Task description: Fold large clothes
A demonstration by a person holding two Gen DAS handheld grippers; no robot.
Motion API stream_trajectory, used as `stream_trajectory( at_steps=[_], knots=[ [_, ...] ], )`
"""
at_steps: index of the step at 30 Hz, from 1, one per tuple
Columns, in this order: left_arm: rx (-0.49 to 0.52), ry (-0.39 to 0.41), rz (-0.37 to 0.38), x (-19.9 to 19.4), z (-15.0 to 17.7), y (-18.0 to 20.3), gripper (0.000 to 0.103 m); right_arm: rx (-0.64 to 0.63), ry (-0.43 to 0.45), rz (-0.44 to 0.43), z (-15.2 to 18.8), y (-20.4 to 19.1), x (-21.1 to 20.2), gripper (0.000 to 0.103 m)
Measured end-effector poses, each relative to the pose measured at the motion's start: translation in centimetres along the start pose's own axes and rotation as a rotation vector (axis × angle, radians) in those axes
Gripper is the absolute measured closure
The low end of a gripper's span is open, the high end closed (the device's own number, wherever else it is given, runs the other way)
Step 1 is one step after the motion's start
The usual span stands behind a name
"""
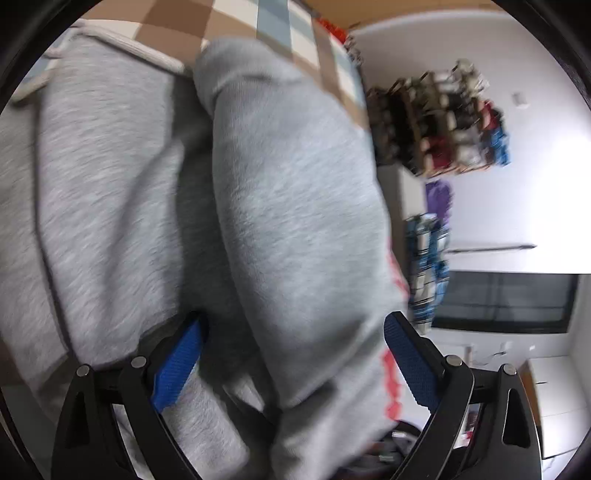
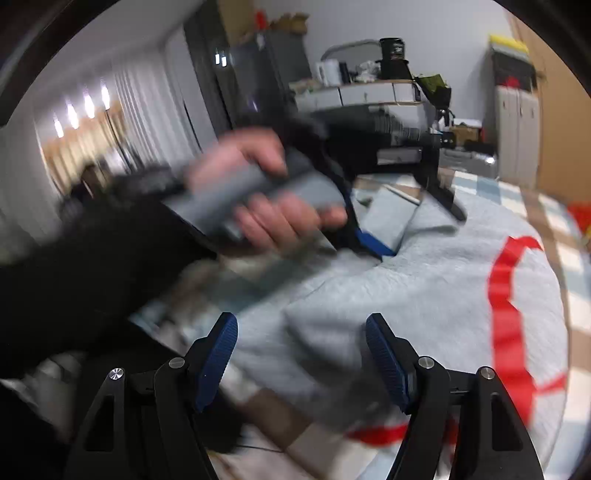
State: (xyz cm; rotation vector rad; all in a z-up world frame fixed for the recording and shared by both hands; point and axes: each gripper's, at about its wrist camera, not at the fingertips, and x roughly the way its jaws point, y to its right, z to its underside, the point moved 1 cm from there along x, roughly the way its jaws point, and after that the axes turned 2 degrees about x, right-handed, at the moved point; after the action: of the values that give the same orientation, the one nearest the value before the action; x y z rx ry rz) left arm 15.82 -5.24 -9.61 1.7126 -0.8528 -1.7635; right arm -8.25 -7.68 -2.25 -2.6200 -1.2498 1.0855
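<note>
A large grey sweatshirt (image 1: 280,206) with red print lies on a checked cover (image 1: 236,22). In the left wrist view my left gripper (image 1: 291,332) has its jaws wide apart, with a thick fold of the grey cloth lying between the blue pads (image 1: 406,362). In the right wrist view the sweatshirt (image 2: 424,288) shows its red lettering (image 2: 506,295). My right gripper (image 2: 301,332) is open and empty just above a folded grey edge. The left gripper (image 2: 373,243) shows there too, held by a hand (image 2: 273,199), its blue fingertip on the cloth.
A rack of shoes and clutter (image 1: 439,122) stands by the white wall. A dark window (image 1: 502,302) is nearby. A desk with cups and a black pot (image 2: 369,88) stands beyond the bed. A cabinet (image 2: 517,122) and brown door are at right.
</note>
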Motion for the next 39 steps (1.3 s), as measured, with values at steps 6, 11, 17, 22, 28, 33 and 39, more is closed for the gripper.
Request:
stream_trajectory(
  at_steps=[6, 11, 17, 22, 28, 33, 39],
  knots=[
    [0.002, -0.002, -0.026, 0.0, 0.1, 2.5, 0.010, 0.320, 0.244, 0.049, -0.1, 9.3, -7.2, 0.004],
    [-0.005, 0.030, -0.017, 0.4, -1.5, 3.5, 0.010, 0.586, 0.089, 0.020, 0.8, 16.2, -3.5, 0.018],
    [0.093, 0.055, -0.041, 1.5, -1.5, 4.4, 0.076, 0.432, 0.005, 0.157, 1.4, 12.7, -1.2, 0.019],
    [0.073, 0.081, -0.002, 0.3, -1.0, 3.6, 0.092, 0.320, 0.015, 0.247, 1.1, 10.7, -1.0, 0.025],
    [0.172, 0.138, 0.002, -4.1, 1.2, 6.2, 0.094, 0.109, 0.036, 0.281, 1.2, 6.2, -1.7, 0.032],
    [0.227, 0.171, -0.012, -8.1, 4.2, 6.1, 0.094, -0.091, 0.018, 0.265, 0.7, 1.7, -0.1, 0.038],
    [0.134, 0.217, 0.010, -10.6, 5.0, 1.5, 0.094, -0.161, -0.109, 0.128, -0.2, -0.8, 2.4, 0.037]
  ],
)
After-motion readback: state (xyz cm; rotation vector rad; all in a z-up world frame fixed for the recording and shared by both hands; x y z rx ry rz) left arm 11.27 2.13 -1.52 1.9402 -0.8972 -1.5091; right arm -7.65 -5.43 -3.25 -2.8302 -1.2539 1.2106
